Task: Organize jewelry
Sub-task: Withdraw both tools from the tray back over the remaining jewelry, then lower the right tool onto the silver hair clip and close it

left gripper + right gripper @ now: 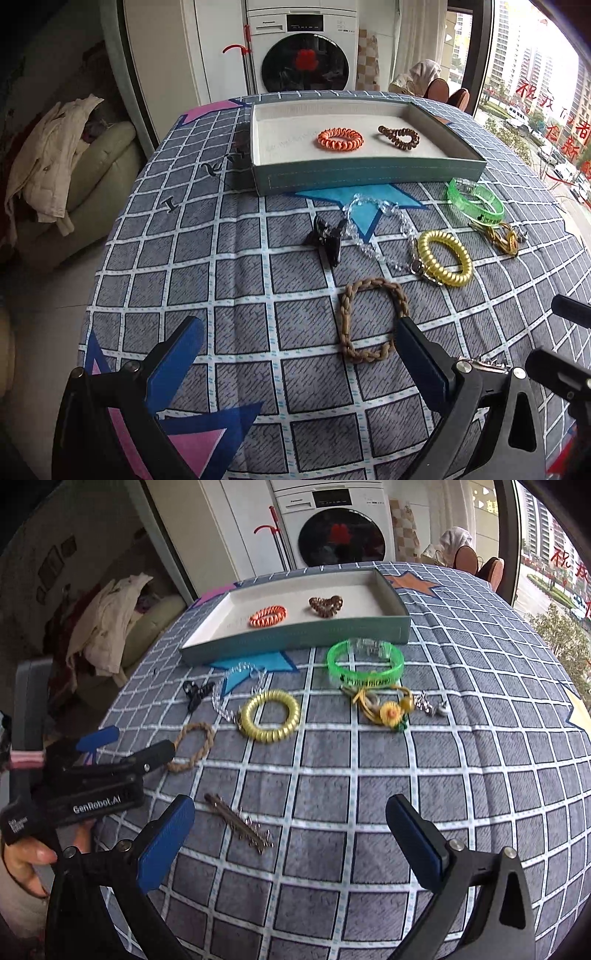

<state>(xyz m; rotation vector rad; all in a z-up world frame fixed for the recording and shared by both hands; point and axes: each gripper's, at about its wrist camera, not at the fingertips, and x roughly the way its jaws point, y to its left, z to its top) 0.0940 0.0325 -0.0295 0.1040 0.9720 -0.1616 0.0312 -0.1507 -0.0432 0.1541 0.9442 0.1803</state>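
Observation:
A shallow teal box [369, 176] [295, 637] with a white floor holds an orange coil tie [340, 139] [267, 616] and a brown coil tie [399, 136] [325, 605]. On the cloth lie a braided tan bracelet [373, 319] [192, 746], a yellow coil tie [445, 263] [269, 715], a clear bead bracelet [380, 229], a black claw clip [327, 236], a green bangle [476, 201] [364, 662] and a metal hair clip [240, 823]. My left gripper [301, 328] is open, its right finger at the braided bracelet's edge. My right gripper [290, 818] is open and empty.
A yellow flower tie and small metal pieces [395, 709] lie right of the yellow coil. The checked cloth [221, 280] covers the table. A washing machine [301, 48] stands behind, a sofa with clothes [62, 173] to the left, a window [535, 92] to the right.

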